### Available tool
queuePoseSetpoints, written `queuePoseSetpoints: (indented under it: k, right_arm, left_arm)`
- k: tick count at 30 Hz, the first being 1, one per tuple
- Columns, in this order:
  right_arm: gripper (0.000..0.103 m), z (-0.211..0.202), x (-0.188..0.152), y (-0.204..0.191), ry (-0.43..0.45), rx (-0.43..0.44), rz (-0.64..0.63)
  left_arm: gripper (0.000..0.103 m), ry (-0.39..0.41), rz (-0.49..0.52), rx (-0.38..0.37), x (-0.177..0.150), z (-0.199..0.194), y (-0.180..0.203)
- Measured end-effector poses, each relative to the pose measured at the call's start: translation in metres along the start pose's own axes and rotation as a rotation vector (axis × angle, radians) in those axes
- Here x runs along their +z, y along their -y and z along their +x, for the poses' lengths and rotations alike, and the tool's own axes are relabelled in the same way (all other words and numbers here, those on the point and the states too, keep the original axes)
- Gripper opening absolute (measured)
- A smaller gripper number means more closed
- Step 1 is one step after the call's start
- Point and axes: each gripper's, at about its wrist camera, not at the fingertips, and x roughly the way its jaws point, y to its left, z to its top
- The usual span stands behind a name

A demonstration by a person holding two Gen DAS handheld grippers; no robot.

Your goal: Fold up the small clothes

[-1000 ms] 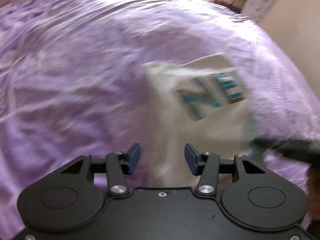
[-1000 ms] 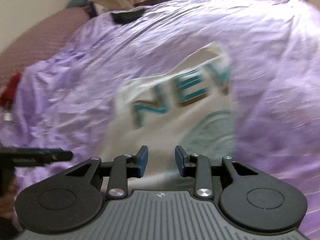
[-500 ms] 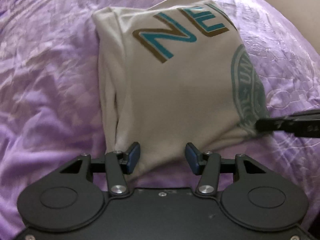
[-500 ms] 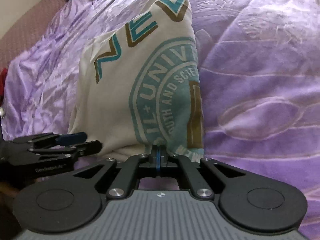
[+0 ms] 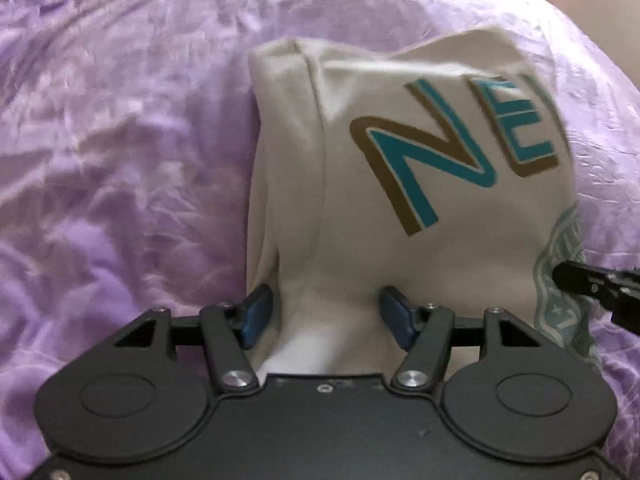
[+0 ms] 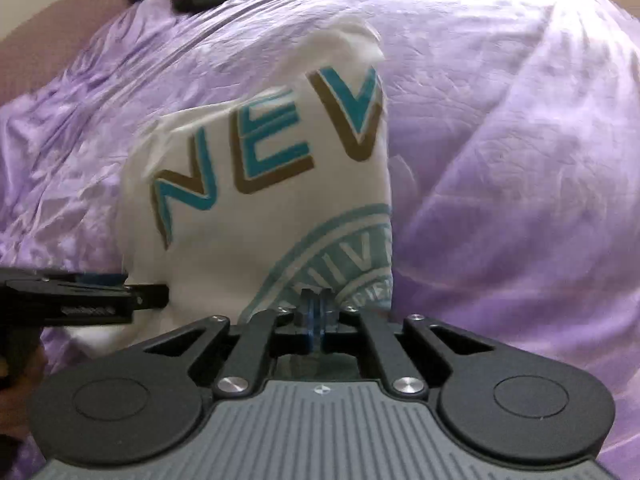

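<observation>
Purple bedspread (image 5: 120,160), crumpled. White T-shirt (image 5: 360,272), folded, teal lettering. Left gripper (image 5: 326,316): jaws opening, near hem between them, unpressed. Right gripper (image 6: 316,316): clamped on hem.

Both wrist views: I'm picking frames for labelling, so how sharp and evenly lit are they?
Left wrist view: shirt lettering slightly smeared, bedspread soft, edges bowed by the fisheye. Right wrist view: lettering readable but soft, top of the shirt washed out by bright light from behind.

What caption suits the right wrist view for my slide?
Right gripper shut on the near edge of a white printed shirt on a purple bedspread.
</observation>
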Motion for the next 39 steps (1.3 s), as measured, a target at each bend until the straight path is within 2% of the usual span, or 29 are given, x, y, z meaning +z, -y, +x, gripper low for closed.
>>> queuePoseSetpoints:
  k: [3, 6, 8, 9, 10, 11, 13, 14, 18, 20, 22, 25, 26, 28, 29, 31, 35, 36, 38, 39]
  right_arm:
    - [0.002, -0.018, 0.013, -0.010, -0.004, -0.010, -0.030]
    - [0.004, -0.036, 0.033, -0.015, 0.068, -0.023, -0.048]
    - [0.006, -0.035, 0.045, -0.015, 0.101, -0.048, -0.047]
    - [0.006, -0.029, 0.049, -0.011, 0.100, -0.058, -0.029]
    - [0.006, -0.021, 0.051, -0.006, 0.083, -0.061, -0.006]
    - [0.007, -0.004, 0.051, 0.001, 0.039, -0.061, 0.028]
    - [0.005, 0.031, 0.042, 0.017, -0.015, -0.030, 0.079]
    - [0.004, 0.039, 0.038, 0.024, -0.011, -0.024, 0.101]
    - [0.006, 0.020, 0.055, 0.024, -0.020, 0.006, 0.140]
    - [0.008, 0.007, 0.069, 0.020, 0.035, 0.004, 0.129]
    - [0.015, 0.000, 0.082, 0.016, 0.088, -0.023, 0.113]
    - [0.017, 0.016, 0.097, 0.019, 0.096, -0.035, 0.118]
    - [0.017, 0.027, 0.100, 0.021, 0.086, -0.029, 0.129]
    - [0.018, 0.054, 0.099, 0.026, 0.040, -0.034, 0.134]
    - [0.017, 0.064, 0.097, 0.031, 0.030, -0.030, 0.154]
    - [0.013, 0.071, 0.094, 0.038, 0.043, -0.020, 0.186]
    - [0.014, 0.047, 0.105, 0.026, 0.096, -0.036, 0.137]
    - [0.019, 0.041, 0.107, 0.025, 0.117, -0.049, 0.127]
    - [0.021, 0.040, 0.116, 0.025, 0.146, -0.061, 0.125]
    - [0.022, 0.045, 0.121, 0.026, 0.143, -0.060, 0.132]
  left_arm:
    - [0.061, 0.027, 0.010, 0.012, 0.010, -0.020, 0.001]
    - [0.061, 0.117, 0.021, 0.033, 0.034, -0.032, 0.005]
    - [0.062, 0.144, 0.016, 0.056, 0.049, -0.026, 0.006]
    - [0.063, 0.102, 0.010, 0.100, 0.055, -0.011, 0.004]
    - [0.069, 0.032, 0.012, 0.139, 0.056, 0.011, 0.001]
    - [0.077, -0.020, 0.001, 0.119, 0.055, 0.035, -0.005]
    - [0.080, -0.017, -0.086, 0.078, 0.054, 0.046, -0.018]
    - [0.080, -0.016, -0.107, 0.063, 0.056, 0.041, -0.022]
    - [0.078, -0.021, -0.097, 0.074, 0.066, 0.022, -0.020]
    - [0.076, 0.003, -0.101, 0.082, 0.076, 0.010, -0.019]
    - [0.076, 0.047, -0.103, 0.101, 0.083, 0.000, -0.016]
    - [0.076, 0.092, -0.101, 0.099, 0.098, 0.001, -0.011]
    - [0.078, 0.084, -0.094, 0.092, 0.102, 0.009, -0.009]
    - [0.081, 0.010, -0.078, 0.109, 0.104, 0.044, -0.009]
    - [0.084, -0.011, -0.111, 0.098, 0.102, 0.058, -0.013]
    - [0.082, -0.013, -0.135, 0.104, 0.106, 0.056, -0.013]
    - [0.079, 0.119, -0.075, 0.147, 0.121, 0.017, 0.003]
    - [0.079, 0.152, -0.059, 0.144, 0.126, 0.010, 0.006]
    - [0.080, 0.193, -0.020, 0.141, 0.136, 0.011, 0.014]
    - [0.082, 0.186, 0.004, 0.161, 0.142, 0.024, 0.018]
